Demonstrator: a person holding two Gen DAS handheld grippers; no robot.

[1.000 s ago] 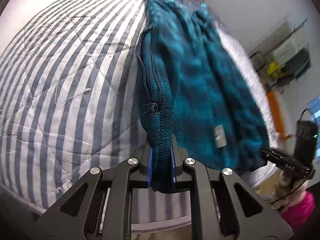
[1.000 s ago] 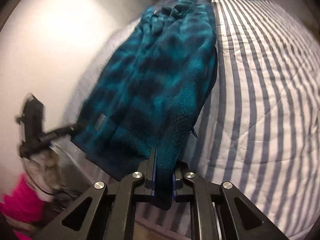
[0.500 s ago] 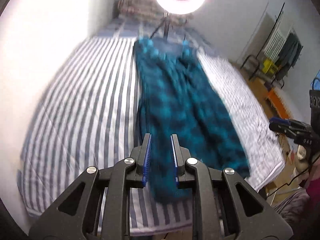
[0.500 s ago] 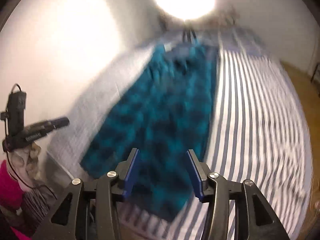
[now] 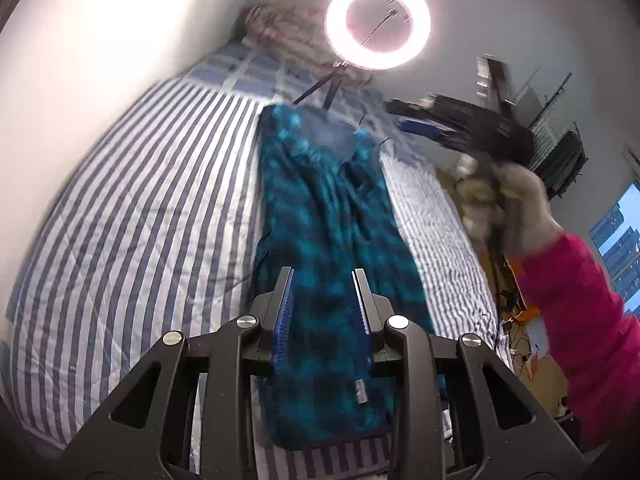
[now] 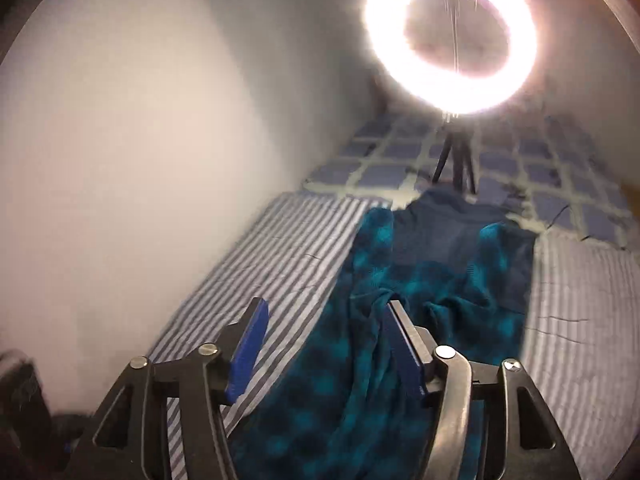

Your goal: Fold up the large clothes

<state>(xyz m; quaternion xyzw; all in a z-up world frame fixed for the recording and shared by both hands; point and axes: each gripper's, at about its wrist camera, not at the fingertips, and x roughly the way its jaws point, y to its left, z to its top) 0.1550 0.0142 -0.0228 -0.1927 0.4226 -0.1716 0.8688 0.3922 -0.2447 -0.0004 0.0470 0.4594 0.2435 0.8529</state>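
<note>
A teal and black fleece jacket lies flat and lengthwise on the blue-and-white striped bed. My left gripper hovers above the jacket's near hem, its jaws opening, with nothing pinched between the blue pads. In the right wrist view the jacket spreads below my right gripper, whose jaws are also opening and hold nothing. That gripper shows blurred in the left wrist view, held by a hand with a pink sleeve, above the jacket's far right side.
A lit ring light on a tripod stands at the head of the bed on a checked cover. A white wall runs along one side. A clothes rack and a window lie beyond the bed's other side.
Both grippers let go of the jacket's hem and rose; the jacket now lies flat on the bed. The right gripper swung far toward the jacket's collar end, and both jaws widened.
</note>
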